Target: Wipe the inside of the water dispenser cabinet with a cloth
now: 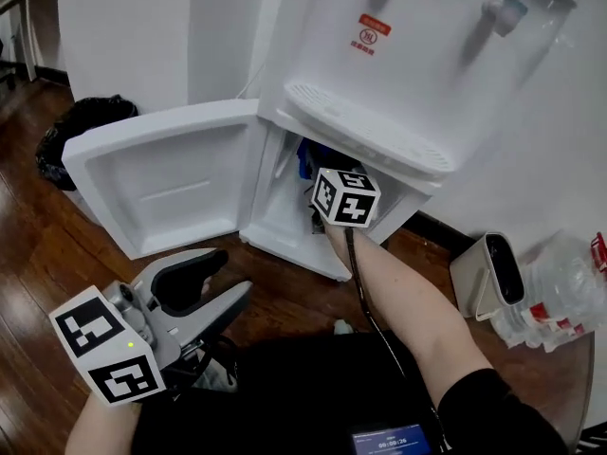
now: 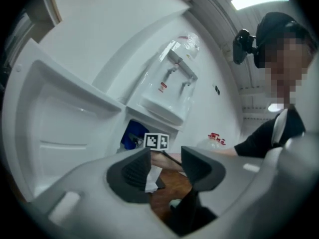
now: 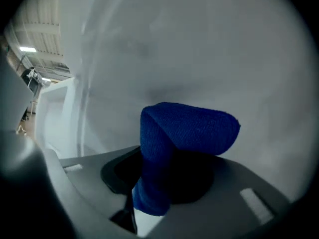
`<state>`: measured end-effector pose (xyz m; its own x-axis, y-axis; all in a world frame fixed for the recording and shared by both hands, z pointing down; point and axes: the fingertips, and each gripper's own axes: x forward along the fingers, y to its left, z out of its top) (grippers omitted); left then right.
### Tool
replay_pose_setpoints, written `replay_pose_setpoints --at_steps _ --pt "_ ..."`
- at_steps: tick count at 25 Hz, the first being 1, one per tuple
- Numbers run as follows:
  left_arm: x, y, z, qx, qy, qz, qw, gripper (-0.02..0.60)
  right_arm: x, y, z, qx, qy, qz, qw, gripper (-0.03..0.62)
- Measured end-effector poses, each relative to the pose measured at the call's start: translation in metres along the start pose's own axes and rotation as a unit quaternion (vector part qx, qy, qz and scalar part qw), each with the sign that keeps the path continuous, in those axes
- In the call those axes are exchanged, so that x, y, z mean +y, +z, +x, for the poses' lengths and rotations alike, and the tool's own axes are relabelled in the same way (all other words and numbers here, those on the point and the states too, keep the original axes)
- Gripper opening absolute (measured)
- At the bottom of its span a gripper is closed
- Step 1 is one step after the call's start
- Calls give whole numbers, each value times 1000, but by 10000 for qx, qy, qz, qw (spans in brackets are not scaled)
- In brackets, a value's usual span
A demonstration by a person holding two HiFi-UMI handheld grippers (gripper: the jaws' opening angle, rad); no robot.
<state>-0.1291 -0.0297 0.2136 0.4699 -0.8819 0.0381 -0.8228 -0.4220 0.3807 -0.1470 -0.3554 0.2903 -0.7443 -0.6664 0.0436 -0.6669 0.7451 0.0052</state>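
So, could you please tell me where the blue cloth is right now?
In the head view, the blue cloth sits inside the open cabinet under the water dispenser, right of its swung-open door, gripped in the right tool.

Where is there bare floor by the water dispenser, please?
Bare wood floor lies between the open door and the left gripper. It is crowded right of the dispenser, with a white box and bottles, and in the cabinet, occupied by the right gripper and cloth.
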Motion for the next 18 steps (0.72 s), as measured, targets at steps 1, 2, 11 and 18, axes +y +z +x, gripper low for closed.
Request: replay_pose_setpoints --at_steps 1,2,11,18 --pt "-2 -1 1 43 -11 26 10000 192 -3 2 9 -102 -98 -74 9999 141" --pt "-3 -3 2 92 -21 60 9999 192 -7 5 17 -201 -197 -121 9995 141" --pt "-10 -12 8 350 -312 171 9988 190 -6 20 39 -527 80 79 9985 135" --pt "-9 -9 6 308 -244 256 9989 190 56 22 -16 -551 1303 -75 9899 135"
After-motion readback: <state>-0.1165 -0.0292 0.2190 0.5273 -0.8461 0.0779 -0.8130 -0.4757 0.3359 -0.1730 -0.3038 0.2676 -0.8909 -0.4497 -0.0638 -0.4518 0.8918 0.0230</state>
